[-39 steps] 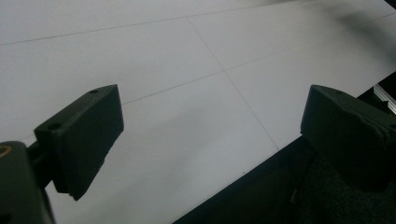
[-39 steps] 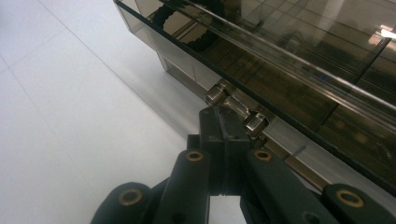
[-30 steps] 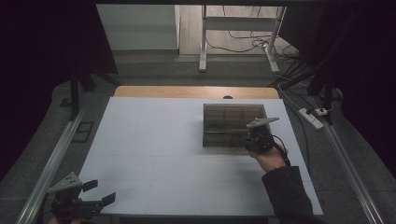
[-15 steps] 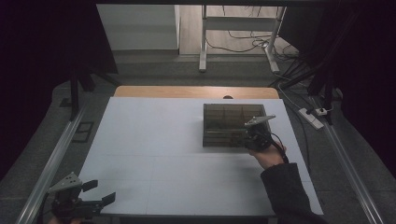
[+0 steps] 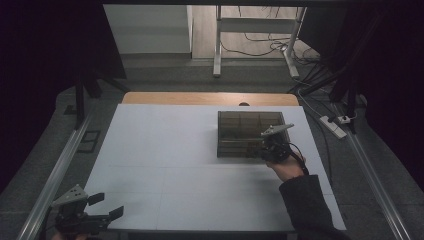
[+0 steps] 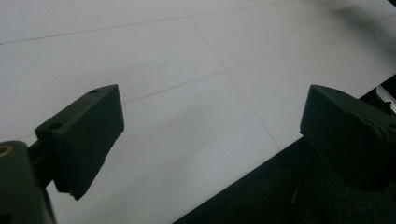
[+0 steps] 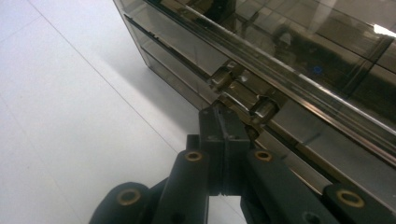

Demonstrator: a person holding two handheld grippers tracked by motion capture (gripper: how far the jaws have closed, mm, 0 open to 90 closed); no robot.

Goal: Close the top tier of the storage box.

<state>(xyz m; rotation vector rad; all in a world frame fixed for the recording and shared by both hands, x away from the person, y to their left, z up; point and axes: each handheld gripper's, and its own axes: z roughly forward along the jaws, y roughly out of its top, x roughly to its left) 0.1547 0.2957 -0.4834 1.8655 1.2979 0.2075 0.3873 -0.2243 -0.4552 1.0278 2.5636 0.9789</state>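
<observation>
the right gripper [image 7: 224, 122] has its jaws pressed together with nothing between them, tips at the latch [image 7: 243, 95] on the near side of a smoky clear compartment box [image 5: 248, 132], which sits on the white table [image 5: 165, 150] toward its far right. the left gripper [image 5: 104, 206] hangs over the near left corner with jaws wide apart and empty. no writing is legible. a power strip [image 5: 334, 126] lies right of the table. compared with a second earlier, both hands and the box have kept their places.
</observation>
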